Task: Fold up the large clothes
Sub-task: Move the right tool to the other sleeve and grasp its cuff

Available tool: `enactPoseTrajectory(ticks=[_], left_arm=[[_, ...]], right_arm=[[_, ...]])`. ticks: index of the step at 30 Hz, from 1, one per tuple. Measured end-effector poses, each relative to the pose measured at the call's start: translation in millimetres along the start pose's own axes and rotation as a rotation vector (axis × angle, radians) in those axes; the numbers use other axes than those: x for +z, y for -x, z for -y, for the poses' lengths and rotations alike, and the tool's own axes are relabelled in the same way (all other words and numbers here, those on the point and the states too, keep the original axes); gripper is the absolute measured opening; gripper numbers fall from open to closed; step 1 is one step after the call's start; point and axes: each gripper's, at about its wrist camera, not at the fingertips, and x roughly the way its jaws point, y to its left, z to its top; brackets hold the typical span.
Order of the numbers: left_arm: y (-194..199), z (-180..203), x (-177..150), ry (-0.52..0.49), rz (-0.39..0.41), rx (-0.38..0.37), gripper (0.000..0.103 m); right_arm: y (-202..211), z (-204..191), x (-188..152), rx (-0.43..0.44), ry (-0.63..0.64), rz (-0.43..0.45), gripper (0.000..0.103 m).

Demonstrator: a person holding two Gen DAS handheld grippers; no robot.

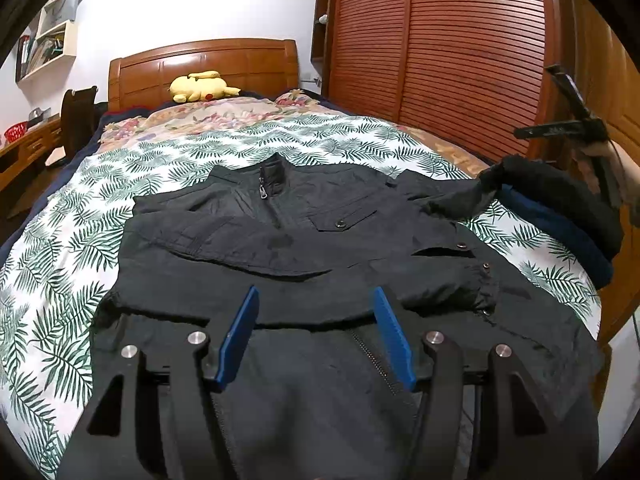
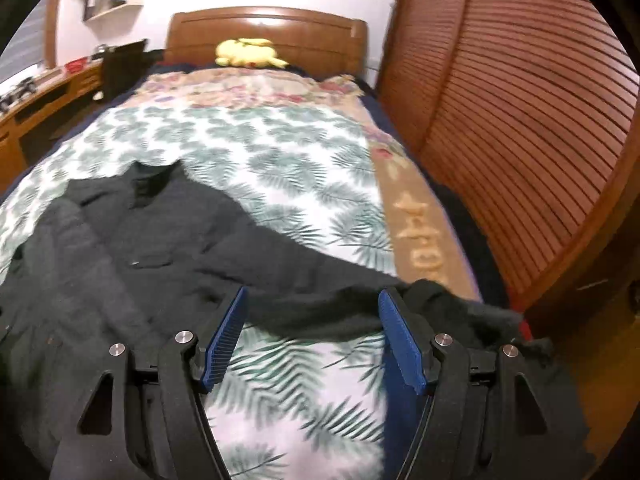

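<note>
A black jacket (image 1: pixel 304 240) is spread front-up, collar at 12 o'clock, while both the left gripper (image 1: pixel 316 304) and right gripper (image 2: pixel 312 308) are held apart, empty.

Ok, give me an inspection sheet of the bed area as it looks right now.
Surface: bed with leaf-print cover, floral blanket beyond.
Job's things: black jacket spread flat, zipped, collar toward the headboard; one sleeve stretched out toward the wardrobe side.
Clutter: dark clothes pile at the bed's edge; yellow plush by the headboard.
Grippers: left claw open over the jacket's hem, nothing between the pads; right claw open above the sleeve, nothing gripped.
Cables: nothing seen.
Surroundings: slatted wardrobe on one side, desk and wall shelves on the other.
</note>
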Motion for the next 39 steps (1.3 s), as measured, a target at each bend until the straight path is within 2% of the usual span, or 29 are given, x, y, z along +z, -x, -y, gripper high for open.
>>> enactPoseTrajectory(ticks=[6,14,17,22,26,33,39], left_arm=[[-9.5,-5.4,1.9,0.014,-0.021,0.007,0.059],[-14.2,-3.8,-0.1,0.003,-0.039,0.011,0.059],[-15.2,-3.4,0.8,0.001,-0.041,0.007,0.059],[-14.6,-1.5,1.5,-0.008,-0.039,-0.003,0.060],[-13.5,-0.5,1.0,-0.012,-0.041,-0.008,0.060],[-9.7,-4.6,1.4,-0.005,-0.035,-0.008,0.060],[-9.6,-4.3,0.4,-0.005,-0.036,-0.015,0.060]], right_arm=[[-43.7,51.9,9.0,-0.066,-0.082,-0.080,0.069],[-96.6,86.9,13.9,-0.142,-0.131,-0.201,0.069],[-107.8,95.5,17.7,-0.144,-0.170,-0.228,0.069],[-117.9,62.8,22.0,-0.076,-0.129,-0.215,0.069],[-133.4,24.4,19.6,-0.062,-0.037,-0.261,0.069],[-156.4,-7.8,9.2,-0.038,0.055,-0.354,0.069],[-158.2,-36.5,-2.2,0.038,0.146,-0.368,0.069]])
